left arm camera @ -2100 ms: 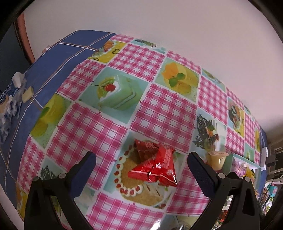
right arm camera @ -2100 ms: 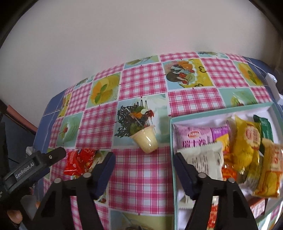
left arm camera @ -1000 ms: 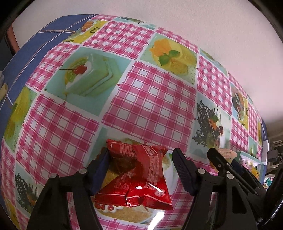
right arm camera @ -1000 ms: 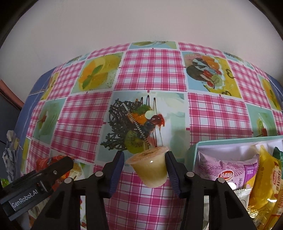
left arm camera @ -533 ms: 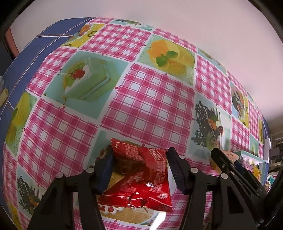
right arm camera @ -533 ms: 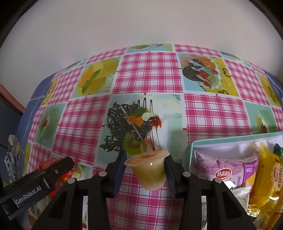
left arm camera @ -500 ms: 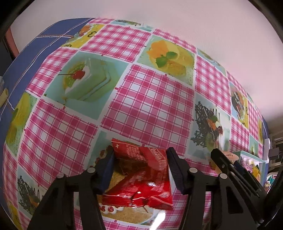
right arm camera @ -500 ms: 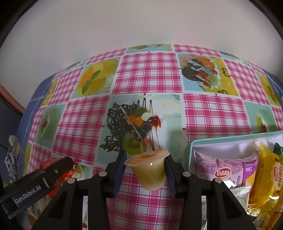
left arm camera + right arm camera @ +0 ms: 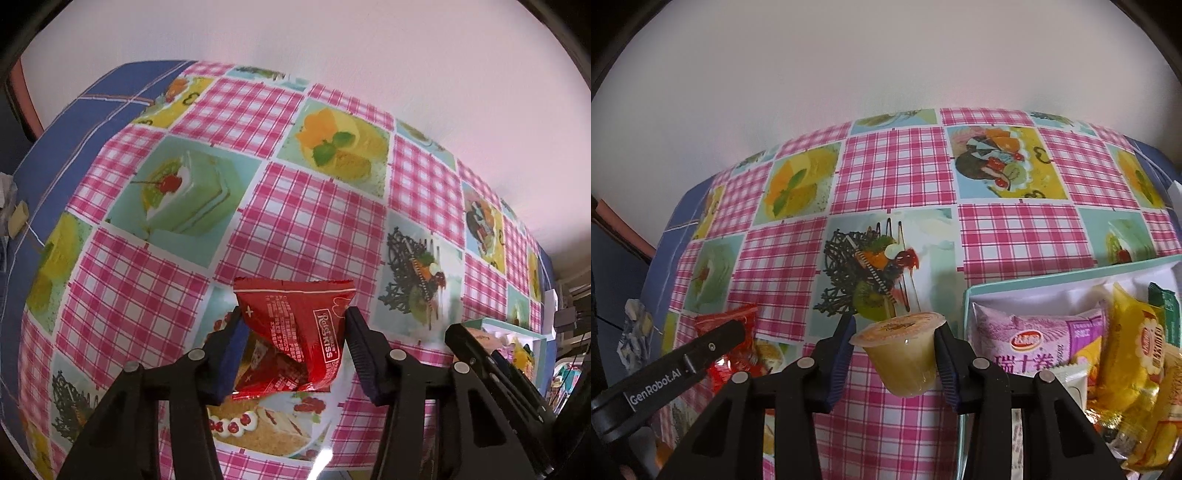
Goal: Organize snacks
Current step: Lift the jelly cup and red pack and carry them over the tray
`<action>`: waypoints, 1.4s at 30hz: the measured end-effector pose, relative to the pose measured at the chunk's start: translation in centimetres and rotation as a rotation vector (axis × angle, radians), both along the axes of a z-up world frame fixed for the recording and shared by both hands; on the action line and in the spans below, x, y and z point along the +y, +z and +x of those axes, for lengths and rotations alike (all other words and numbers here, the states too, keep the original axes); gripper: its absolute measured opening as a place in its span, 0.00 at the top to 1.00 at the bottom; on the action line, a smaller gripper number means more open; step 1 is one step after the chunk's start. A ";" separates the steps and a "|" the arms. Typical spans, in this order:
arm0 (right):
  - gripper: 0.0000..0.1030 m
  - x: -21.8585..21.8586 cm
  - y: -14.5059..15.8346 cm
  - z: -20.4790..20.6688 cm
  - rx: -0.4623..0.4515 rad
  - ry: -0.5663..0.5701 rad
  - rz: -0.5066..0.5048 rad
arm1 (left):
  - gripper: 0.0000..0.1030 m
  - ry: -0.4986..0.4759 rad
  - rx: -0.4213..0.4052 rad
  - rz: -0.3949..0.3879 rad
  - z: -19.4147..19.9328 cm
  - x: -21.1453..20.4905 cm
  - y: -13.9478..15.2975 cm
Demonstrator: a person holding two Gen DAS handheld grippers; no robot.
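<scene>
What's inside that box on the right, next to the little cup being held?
The box holds wrapped snacks: a purple packet, yellow packets and a green one. They overlap, so whatever lies beneath them and the box's floor stay mostly hidden.

Your box [image 9: 1071, 269] of snacks runs off the right wrist view's right and bottom edges, your left gripper [image 9: 713, 347] hides most of the red packet [image 9: 735, 314], and the crumpled item [image 9: 635, 332] beyond the tablecloth's [image 9: 897, 162] left edge is unreadable.
</scene>
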State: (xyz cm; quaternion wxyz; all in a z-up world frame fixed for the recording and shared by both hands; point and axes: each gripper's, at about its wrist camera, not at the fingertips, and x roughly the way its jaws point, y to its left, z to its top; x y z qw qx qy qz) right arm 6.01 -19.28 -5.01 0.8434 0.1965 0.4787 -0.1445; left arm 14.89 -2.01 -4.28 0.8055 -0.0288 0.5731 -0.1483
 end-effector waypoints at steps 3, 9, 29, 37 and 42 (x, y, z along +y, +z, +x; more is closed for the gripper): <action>0.57 0.1 0.5 -0.4 -0.003 -0.008 0.006 | 0.47 -0.009 -0.014 -0.004 -0.5 0.1 1.0; 0.57 0.2 1.6 -1.7 -0.006 -0.026 0.013 | 0.47 -0.025 -0.042 -0.015 -1.9 0.8 3.3; 0.57 0.9 3.6 -8.2 0.013 -0.101 0.026 | 0.47 -0.107 -0.124 -0.027 -6.8 -0.7 8.3; 0.57 -0.5 4.0 -11.4 0.044 -0.164 0.005 | 0.47 -0.191 -0.136 -0.029 -10.1 -3.4 8.8; 0.57 -1.6 4.6 -13.4 0.048 -0.205 -0.008 | 0.47 -0.256 -0.147 -0.020 -12.5 -5.6 9.0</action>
